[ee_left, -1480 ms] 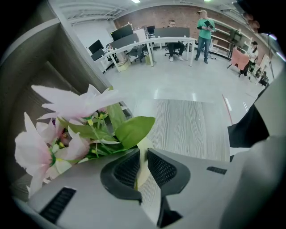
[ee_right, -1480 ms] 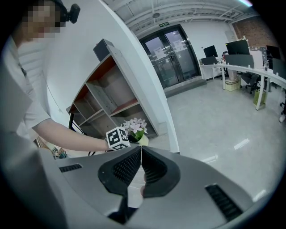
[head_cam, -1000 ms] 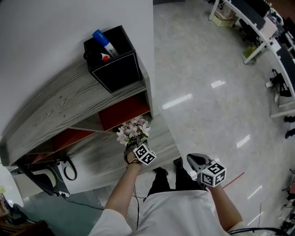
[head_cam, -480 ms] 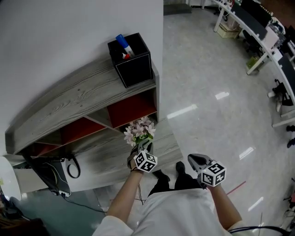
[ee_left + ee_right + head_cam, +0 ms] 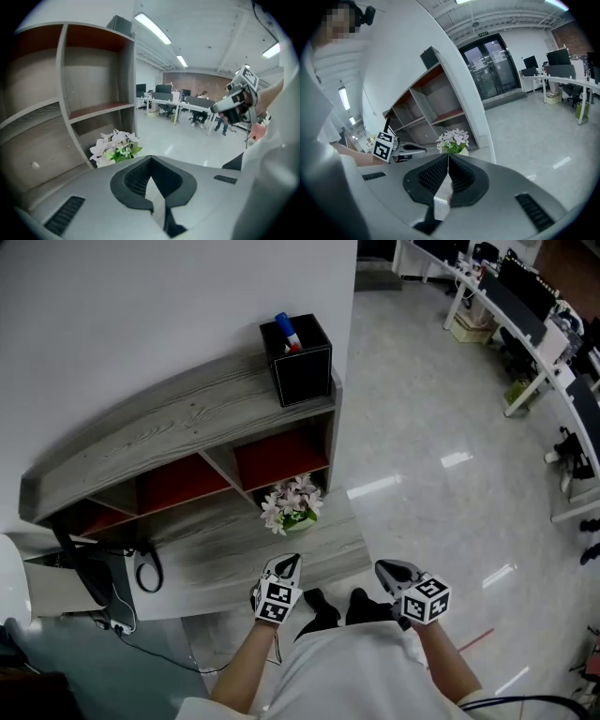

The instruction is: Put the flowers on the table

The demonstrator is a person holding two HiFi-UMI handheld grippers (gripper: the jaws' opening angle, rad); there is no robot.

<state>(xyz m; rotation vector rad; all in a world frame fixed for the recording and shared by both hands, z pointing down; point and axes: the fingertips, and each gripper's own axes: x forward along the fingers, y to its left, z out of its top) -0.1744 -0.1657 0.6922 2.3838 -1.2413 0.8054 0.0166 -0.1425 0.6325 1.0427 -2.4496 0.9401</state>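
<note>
Head view: flowers stand on surface, middle of frame, just under red shelf. Your left tongs and right tongs, lower frame, both pinched shut, empty. Job looks done. Hold tongs clear; don't knock flowers.

No words or numbers can be read anywhere. The marker cubes on the left tool and right tool show only black-and-white square patterns, no letters. A small green sign sits above the glass doors, too tiny to read.
</note>
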